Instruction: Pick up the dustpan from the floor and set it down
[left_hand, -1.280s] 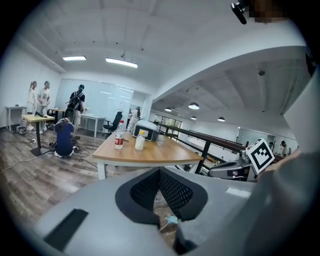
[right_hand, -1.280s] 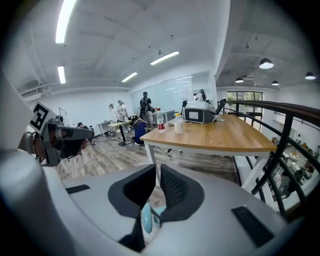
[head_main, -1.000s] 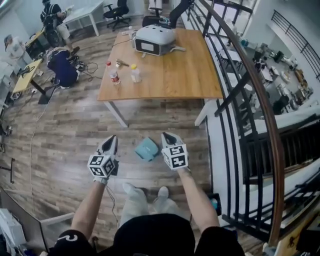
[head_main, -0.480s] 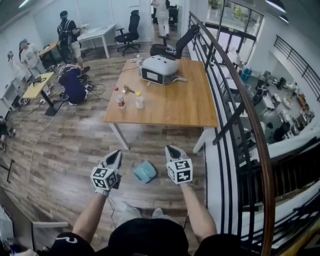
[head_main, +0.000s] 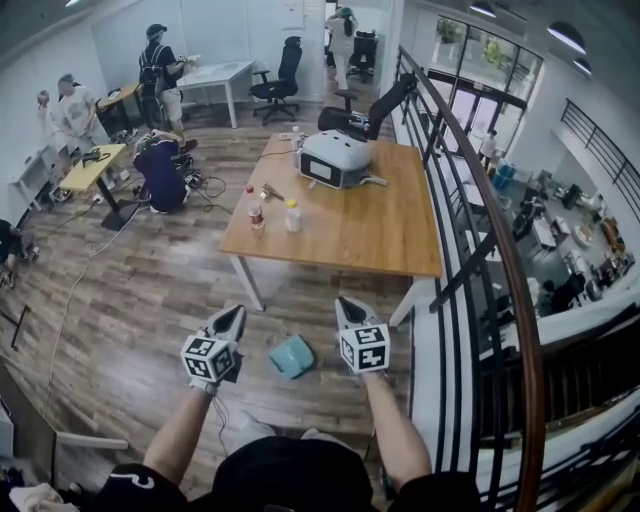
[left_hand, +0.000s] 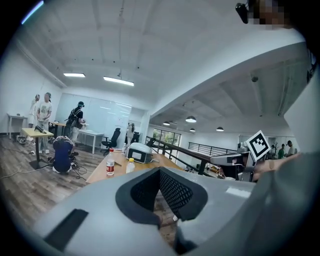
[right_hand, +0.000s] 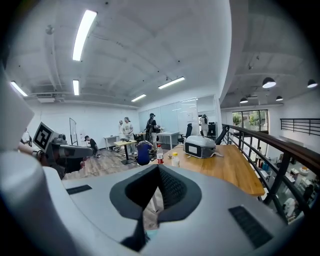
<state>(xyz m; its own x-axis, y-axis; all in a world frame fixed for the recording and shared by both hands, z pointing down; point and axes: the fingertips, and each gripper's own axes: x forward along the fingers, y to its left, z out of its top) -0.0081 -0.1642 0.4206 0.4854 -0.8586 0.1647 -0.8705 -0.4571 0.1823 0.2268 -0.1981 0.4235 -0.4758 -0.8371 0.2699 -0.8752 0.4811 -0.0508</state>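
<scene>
Dustpan (head_main: 292, 356) is seen lying on the wood floor (head_main: 150, 300), just off the near edge of the table (head_main: 350, 230), untouched and lower than both grippers.

Left gripper (head_main: 231, 313) is held beside the dustpan's left side, apart from it. Its jaws are pressed together, nothing between them.

Right gripper (head_main: 345, 303) is held on the dustpan's right side, also apart from it. Its jaws are fully closed, nothing gripped.

Step judged: pickup not yet started, approach stage only. Both grippers are pointed roughly level toward the table rather than down at the floor.

Next move calls for one gripper to be tipped down and lowered to the dustpan, jaws opened, then closed on an edge or handle. Handle orientation cannot be made out.
</scene>
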